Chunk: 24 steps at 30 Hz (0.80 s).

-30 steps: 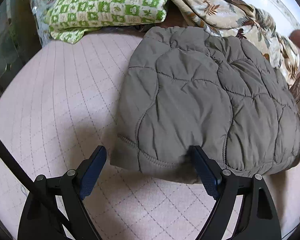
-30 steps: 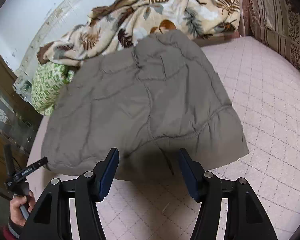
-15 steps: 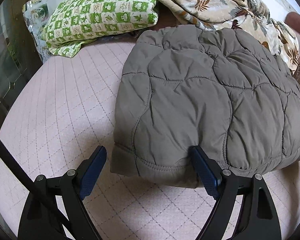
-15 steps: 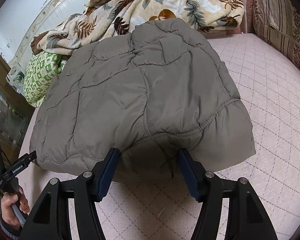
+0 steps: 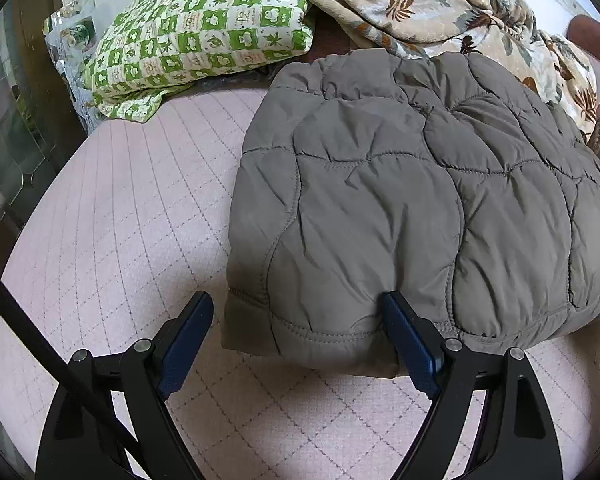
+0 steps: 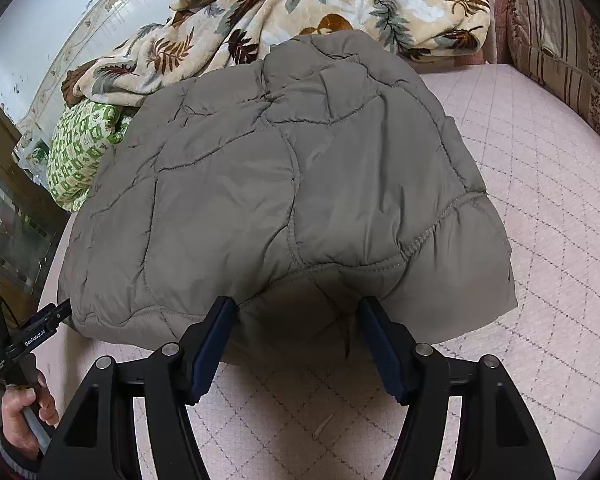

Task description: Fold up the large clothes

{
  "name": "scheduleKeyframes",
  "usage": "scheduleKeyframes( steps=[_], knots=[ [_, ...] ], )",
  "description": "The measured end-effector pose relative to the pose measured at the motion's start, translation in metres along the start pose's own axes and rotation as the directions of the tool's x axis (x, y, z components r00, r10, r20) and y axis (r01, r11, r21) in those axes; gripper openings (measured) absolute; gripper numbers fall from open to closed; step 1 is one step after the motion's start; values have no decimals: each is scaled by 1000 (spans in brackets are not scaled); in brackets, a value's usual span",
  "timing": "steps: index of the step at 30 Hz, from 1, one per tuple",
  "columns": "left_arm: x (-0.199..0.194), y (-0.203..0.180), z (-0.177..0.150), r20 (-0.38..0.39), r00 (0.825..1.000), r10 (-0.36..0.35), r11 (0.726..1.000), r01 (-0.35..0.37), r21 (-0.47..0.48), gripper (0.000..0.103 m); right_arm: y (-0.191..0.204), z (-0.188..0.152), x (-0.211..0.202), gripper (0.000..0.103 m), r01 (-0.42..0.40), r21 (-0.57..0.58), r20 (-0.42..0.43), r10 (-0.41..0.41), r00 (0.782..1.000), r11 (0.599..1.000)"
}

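A pink quilted bed point(image 5: 112, 220) carries a folded grey jacket point(image 5: 400, 208), with a leaf-print blanket point(image 6: 300, 12) and green pillow point(image 5: 204, 36) at the far edge, both partly hidden. The left gripper point(image 5: 298, 320) stands wide, straddling the jacket's near left corner; whether its pads touch is unclear. The right gripper point(image 6: 294, 324) is opening around the near hem. A hand point(image 6: 24, 412) shows, cut off.

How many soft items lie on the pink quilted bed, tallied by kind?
Grey quilted jacket: 1
Green checked pillow: 1
Leaf-print blanket: 1
Striped cushion: 1
Total: 4
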<state>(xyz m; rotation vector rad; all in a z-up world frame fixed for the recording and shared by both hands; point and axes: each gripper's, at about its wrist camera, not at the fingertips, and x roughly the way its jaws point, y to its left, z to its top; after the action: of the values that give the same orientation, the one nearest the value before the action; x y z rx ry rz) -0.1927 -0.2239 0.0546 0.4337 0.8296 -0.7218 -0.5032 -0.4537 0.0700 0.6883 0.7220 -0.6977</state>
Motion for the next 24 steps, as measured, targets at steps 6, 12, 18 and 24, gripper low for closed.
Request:
scheduleKeyframes(
  steps=[6, 12, 18, 24],
  knots=[
    [2, -1, 0, -3, 1000, 6, 1000, -6, 8, 86, -1, -2, 6, 73, 5, -5, -12, -5, 1000, 1000],
    [5, -4, -1, -3, 1000, 17, 1000, -17, 17, 87, 1, -3, 11, 75, 16, -21, -18, -16, 1000, 1000],
    [6, -5, -1, -2, 1000, 26, 999, -26, 27, 87, 1, -3, 12, 76, 14, -20, -24, -14, 1000, 1000],
    [1, -9, -1, 13, 998, 53, 998, -54, 44, 87, 0, -1, 3, 76, -5, -1, -25, 4, 1000, 1000]
  ],
)
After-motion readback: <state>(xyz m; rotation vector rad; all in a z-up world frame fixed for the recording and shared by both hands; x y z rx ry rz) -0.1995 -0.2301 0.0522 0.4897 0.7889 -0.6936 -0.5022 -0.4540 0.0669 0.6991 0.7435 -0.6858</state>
